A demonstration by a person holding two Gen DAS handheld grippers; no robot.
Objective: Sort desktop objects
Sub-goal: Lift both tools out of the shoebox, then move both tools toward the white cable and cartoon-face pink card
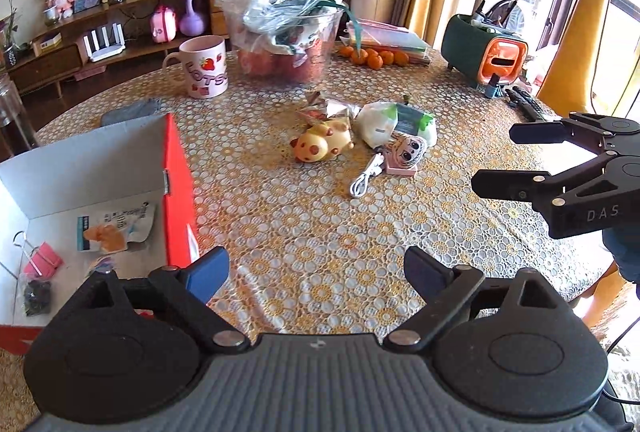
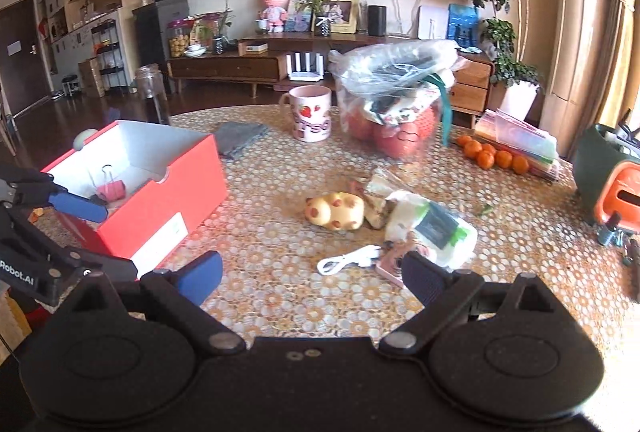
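Several loose items: we see a yellow spotted plastic pig toy [image 1: 323, 143], a white coiled charging cable [image 1: 365, 179], a small pink card with a cartoon face [image 1: 404, 155] and a white-and-green soft wipes pack [image 1: 394, 123], clustered mid-table on the gold lace-patterned tablecloth [image 1: 320, 232].
Sorted so far: a pink metal binder clip [image 2: 110, 189] and a printed sachet [image 1: 112, 228] already lie inside the red cardboard box with the white lining [image 2: 160, 199], which sits at the table's left side, well apart from the cluster.
Left gripper [image 1: 316, 272]: jaws wide apart, nothing between them, hovering just beside the box.
Right gripper [image 2: 312, 272]: jaws also spread, empty, with the cable and the card just ahead of its right finger.
Step in hand, as we judge it: reaching for the next item.
Doing it well: we would take the cable or the card with the right gripper, since they lie nearest it, and close on the cable's bunched loops so they do not slip free.
Risk: the card lies partly under the wipes pack, so we would pull it out sideways.
Leave alone: the pink strawberry-printed ceramic mug [image 1: 204, 67] and the clear plastic bag of fruit [image 1: 288, 27] beyond.
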